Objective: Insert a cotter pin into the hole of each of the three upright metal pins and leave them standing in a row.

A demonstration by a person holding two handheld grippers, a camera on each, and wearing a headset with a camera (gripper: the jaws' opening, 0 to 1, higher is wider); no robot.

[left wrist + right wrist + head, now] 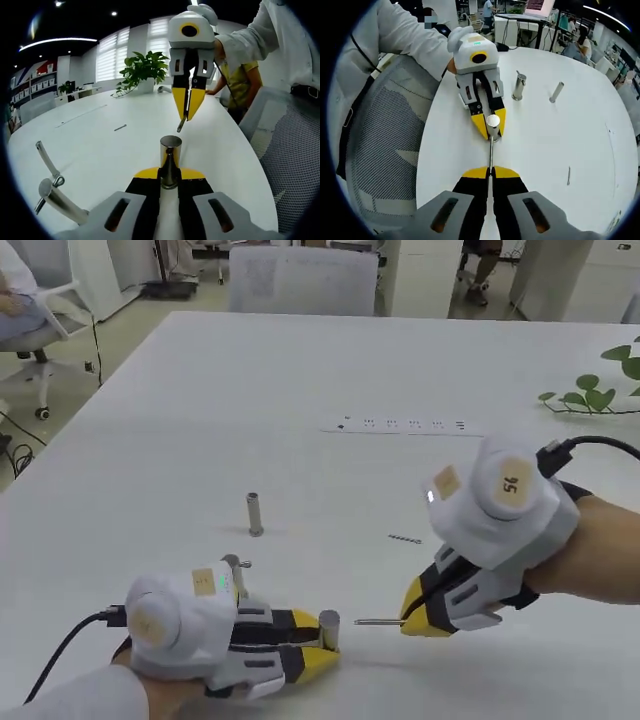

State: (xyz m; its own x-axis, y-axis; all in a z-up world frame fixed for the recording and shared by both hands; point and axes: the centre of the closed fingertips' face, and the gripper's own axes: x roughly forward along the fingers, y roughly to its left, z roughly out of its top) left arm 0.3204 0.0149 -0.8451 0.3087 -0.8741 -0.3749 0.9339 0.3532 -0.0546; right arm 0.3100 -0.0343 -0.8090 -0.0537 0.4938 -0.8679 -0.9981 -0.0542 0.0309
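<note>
Upright pin (170, 155): polished metal, mirror-glossy.
Cotter pin (491, 152): thin bare metal.
Table (300, 380): smooth, matt white.
Left gripper (330, 642): hard plastic, satin.
Chair back (390, 135): grey mesh cloth.

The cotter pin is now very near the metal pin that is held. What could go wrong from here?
The cotter pin in the right gripper is long and thin; if it misses the hole of the metal pin clamped by the left gripper, it may bend or slip between the fingers. The pin with a cotter stands close beside the left gripper, so a sideways nudge could probably topple it.
</note>
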